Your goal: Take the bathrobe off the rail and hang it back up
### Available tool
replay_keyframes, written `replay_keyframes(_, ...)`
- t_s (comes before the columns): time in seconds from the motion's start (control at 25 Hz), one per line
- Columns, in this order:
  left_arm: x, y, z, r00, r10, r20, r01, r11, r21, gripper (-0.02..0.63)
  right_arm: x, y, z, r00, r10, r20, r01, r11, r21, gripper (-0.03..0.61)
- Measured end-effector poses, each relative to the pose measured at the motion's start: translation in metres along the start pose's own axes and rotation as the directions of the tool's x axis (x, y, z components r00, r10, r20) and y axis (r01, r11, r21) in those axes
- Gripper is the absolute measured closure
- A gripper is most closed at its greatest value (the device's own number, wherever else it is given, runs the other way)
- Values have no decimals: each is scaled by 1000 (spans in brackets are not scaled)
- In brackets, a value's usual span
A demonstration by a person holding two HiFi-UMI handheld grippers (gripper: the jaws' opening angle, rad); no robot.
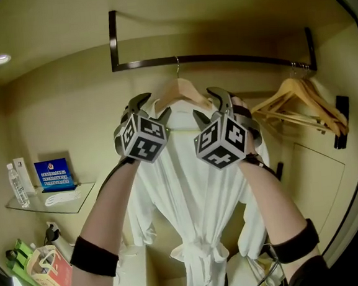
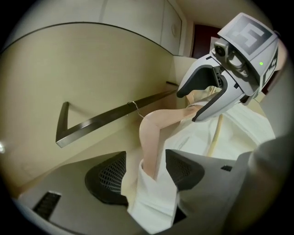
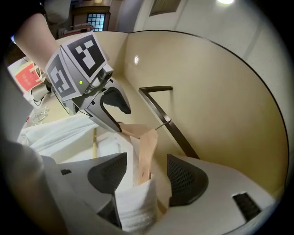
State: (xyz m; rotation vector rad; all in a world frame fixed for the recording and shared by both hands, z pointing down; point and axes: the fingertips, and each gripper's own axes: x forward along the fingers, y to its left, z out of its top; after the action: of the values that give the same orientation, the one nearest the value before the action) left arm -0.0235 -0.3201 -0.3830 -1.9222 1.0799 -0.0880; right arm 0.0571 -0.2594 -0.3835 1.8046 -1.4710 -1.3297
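Both of my forearms are raised steeply toward the rail (image 1: 221, 57), bare-skinned, each with a black band near the elbow. They run close together at the top, the marker cubes facing back at me. The left claw (image 1: 152, 107) sits at the left shoulder of the wooden hanger (image 1: 180, 89) and the right claw (image 1: 208, 105) at its right shoulder, level with each other just under the rail.

In the left gripper view the left claw (image 2: 146, 174) is released. Its pads stand apart with the hanger (image 2: 151, 133) arm and a fold of white bathrobe (image 2: 151, 202) between them. The right gripper view shows the same: the right claw (image 3: 147, 176) is released around the hanger's (image 3: 146, 147) other arm and the towelling collar (image 3: 135, 206).

The bathrobe (image 1: 192, 188) hangs on that hanger, belt knotted at the waist, and the hanger's hook sits over the rail (image 2: 115, 112). Spare wooden hangers (image 1: 300, 104) hang at the rail's right end.

As for writing, a blue card (image 1: 53, 174) stands on the glass shelf (image 1: 72, 204) beside a water bottle (image 1: 19, 184), and its white lettering is too small for me to read. A printed paper bag (image 1: 47, 269) below is also illegible.
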Motion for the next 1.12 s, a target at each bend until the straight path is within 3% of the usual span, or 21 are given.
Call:
replay_keyframes(0.48, 28, 2, -4, 999, -26, -19, 26, 999, 28, 348, 37, 1, -16, 999, 24, -46, -25, 1000, -7, 272)
replay_keyframes(0.64, 33, -1, -4, 999, -35, -26, 35, 999, 11, 387, 44, 4, -17, 998, 39, -43, -39, 999, -5, 327)
replay_keyframes(0.68, 32, -1, -3, 999, -28, -24, 29, 999, 18, 436, 45, 5, -15, 999, 35, -39, -36, 999, -12, 403)
replay_keyframes(0.76, 30, 1, -4, 1000, -8, -26, 10, 998, 56, 480, 46, 8, -13, 999, 28, -34, -29, 999, -31, 446)
replay_keyframes(0.92, 26, 3, -3, 1000, 19, -25, -16, 994, 106, 488, 47, 11, -12, 999, 29, -21, -29, 999, -21, 451)
replay_keyframes(1.12, 22, 4, -1, 999, 24, -34, -20, 994, 106, 488, 46, 11, -10, 1000, 25, -4, -25, 1000, 9, 453)
